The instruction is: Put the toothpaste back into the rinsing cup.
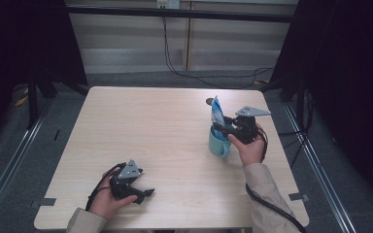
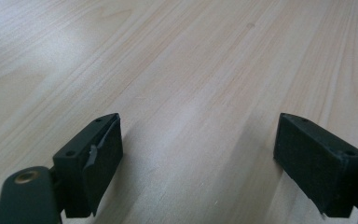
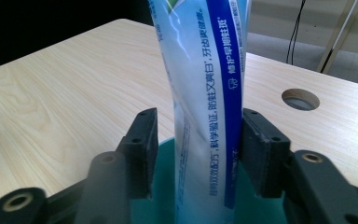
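A teal cup [image 1: 219,141] stands on the bench [image 1: 165,141], near the right edge and about halfway between the near edge and the far edge. A blue and white toothpaste tube [image 1: 217,112] stands in the cup and sticks up high out of it, leaning a little. In the right gripper view the tube [image 3: 205,93] has blue writing down its side, and the cup's rim [image 3: 165,154] shows low down behind the fingers.

The right gripper [image 1: 225,127] is held in the person's right hand [image 1: 250,148], just beside the cup on its right. Its fingers [image 3: 142,144] are partly open, one on each side of the tube. There is a small gap on the left side of the tube. On the right side the finger sits very close to the tube, and I cannot tell if it touches.

A small round hole [image 3: 300,99] is in the bench past the cup, toward the far right corner.

The left gripper [image 1: 145,193] rests on the bench near the near left corner, held in the left hand [image 1: 108,200]. Its fingers [image 2: 95,158] are spread wide, with bare wood between them. It is well apart from the cup.
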{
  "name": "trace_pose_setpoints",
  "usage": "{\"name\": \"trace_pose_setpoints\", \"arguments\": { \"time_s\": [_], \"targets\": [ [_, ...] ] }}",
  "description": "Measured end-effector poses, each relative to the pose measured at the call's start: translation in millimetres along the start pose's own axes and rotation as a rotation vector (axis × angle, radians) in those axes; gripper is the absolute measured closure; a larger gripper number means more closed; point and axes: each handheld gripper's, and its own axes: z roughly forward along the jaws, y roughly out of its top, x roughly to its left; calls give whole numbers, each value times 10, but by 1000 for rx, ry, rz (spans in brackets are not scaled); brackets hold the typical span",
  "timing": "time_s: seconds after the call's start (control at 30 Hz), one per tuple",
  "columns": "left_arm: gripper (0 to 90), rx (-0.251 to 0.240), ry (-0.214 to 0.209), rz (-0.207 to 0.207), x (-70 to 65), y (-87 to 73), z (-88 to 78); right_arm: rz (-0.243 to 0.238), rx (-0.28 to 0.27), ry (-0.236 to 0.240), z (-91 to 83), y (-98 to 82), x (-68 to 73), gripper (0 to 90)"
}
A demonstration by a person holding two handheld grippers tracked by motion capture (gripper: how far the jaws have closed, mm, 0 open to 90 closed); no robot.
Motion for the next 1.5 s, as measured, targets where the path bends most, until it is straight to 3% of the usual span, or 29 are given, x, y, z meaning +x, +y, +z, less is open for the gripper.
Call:
{"name": "trace_pose_setpoints", "arguments": {
  "time_s": [0.63, 0.93, 1.5],
  "targets": [
    [153, 0, 0, -1, -1, 0, 0, 15, 25, -14, -49, 37, 14, 286],
    [153, 0, -1, -1, 0, 0, 0, 21, 29, -23, -105, 34, 0, 243],
    [153, -2, 0, -2, 0, 3, 7, 12, 54, 3, -201, 5, 71, 196]
  ]
}}
